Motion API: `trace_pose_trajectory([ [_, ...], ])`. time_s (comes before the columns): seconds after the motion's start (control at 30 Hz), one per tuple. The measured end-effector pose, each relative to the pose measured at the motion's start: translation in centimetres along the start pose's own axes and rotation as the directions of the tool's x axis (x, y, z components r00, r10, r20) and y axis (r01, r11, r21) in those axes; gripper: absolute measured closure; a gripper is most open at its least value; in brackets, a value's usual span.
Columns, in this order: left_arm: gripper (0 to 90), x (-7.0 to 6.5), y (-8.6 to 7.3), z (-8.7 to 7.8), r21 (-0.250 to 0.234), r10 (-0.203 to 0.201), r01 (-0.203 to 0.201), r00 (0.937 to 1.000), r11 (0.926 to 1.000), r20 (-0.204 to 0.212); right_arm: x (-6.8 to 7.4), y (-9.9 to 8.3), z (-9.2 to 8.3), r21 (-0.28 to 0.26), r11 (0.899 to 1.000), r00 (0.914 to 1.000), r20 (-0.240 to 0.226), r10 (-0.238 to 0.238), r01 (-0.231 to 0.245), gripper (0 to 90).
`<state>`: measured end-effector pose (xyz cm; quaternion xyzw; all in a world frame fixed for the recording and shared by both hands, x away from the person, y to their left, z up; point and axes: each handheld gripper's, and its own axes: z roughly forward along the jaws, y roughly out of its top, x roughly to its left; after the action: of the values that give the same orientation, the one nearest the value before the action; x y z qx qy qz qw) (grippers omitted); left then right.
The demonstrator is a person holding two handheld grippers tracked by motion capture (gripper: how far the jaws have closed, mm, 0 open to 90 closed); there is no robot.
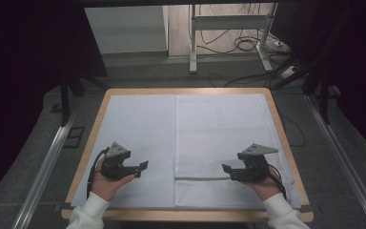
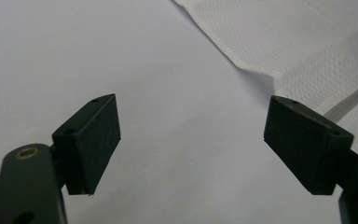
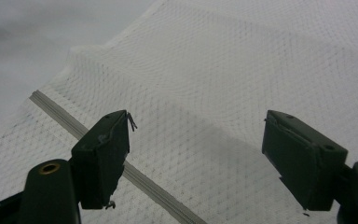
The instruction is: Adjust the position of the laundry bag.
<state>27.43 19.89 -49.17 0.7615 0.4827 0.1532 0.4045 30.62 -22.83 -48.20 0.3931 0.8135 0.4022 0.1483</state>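
A white mesh cloth (image 1: 224,138) with a grey zip strip (image 1: 202,179) lies flat over the right half of the table, on a pale sheet (image 1: 138,138). My left gripper (image 1: 144,165) hovers over the bare sheet at the near left, open and pointing right, with nothing between its jaws. In the left gripper view the left gripper (image 2: 193,140) faces the mesh cloth's edge (image 2: 256,70). My right gripper (image 1: 226,168) is open above the cloth's near right part, pointing left. In the right gripper view the right gripper (image 3: 196,154) hangs over the mesh cloth (image 3: 242,65), with the zip strip (image 3: 60,114) running under it.
The wooden table edge (image 1: 186,214) runs along the front. Beyond the table stand a metal desk frame (image 1: 228,28) and loose floor cables (image 1: 248,45). Metal rails (image 1: 47,162) flank the table on both sides.
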Motion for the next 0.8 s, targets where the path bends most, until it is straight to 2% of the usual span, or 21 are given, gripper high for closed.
trace_pose_trajectory([
  [0.13,18.5,-0.4,0.3,0.2,0.012,0.011,-0.011,0.9999,0.9999,-0.009,0.0,-0.2,0.0,0.000,1.000,1.0000,0.000,-0.003,0.003,22.5],
  [0.2,18.5,-0.9,0.6,0.4,0.009,0.020,-0.020,0.9998,0.9998,0.007,-0.1,-0.4,-0.2,0.003,1.000,1.0000,0.008,-0.001,0.001,22.5],
  [0.43,19.5,-1.8,0.7,0.5,0.017,0.040,-0.040,0.9992,0.9991,0.005,-0.4,-0.5,-0.5,-0.001,1.000,0.9995,0.030,-0.005,0.005,22.6],
  [0.6,19.3,-2.0,1.2,0.5,-0.001,0.053,-0.053,0.9986,0.9986,0.009,-0.5,-0.7,-0.6,-0.004,1.000,0.9990,0.044,0.000,0.000,22.7],
  [0.8,19.0,-2.5,1.1,0.5,0.007,0.031,-0.031,0.9992,0.9995,0.024,-0.4,-0.8,-0.4,0.006,1.000,0.9992,0.039,-0.009,0.009,22.7],
])
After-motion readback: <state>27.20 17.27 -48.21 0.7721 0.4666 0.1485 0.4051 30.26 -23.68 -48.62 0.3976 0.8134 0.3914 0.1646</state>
